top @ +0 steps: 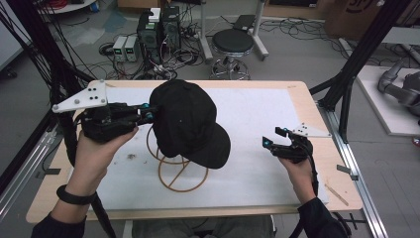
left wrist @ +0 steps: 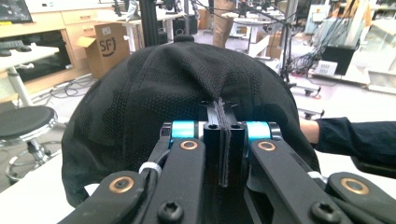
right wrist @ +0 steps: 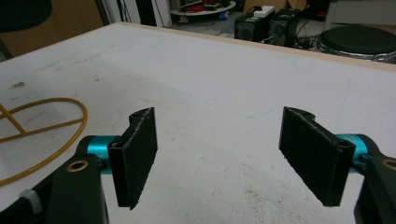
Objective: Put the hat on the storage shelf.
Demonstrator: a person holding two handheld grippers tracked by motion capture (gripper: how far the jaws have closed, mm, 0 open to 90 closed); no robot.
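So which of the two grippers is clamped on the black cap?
The left gripper: its jaws pinch the cap fabric; the right gripper hangs open above the table.

A black cap [top: 188,121] with a fine mesh weave is seen on a tan wire stand [top: 181,173]. The table [top: 307,94] is topped in white, smudged grey, and edged in pale wood. The left gripper [top: 151,113] and the right gripper [top: 271,140] are black, marked with turquoise joints and brass-coloured rivets, and each is capped by a pale grey plate. A black stool [top: 233,42] is seen at the far side.
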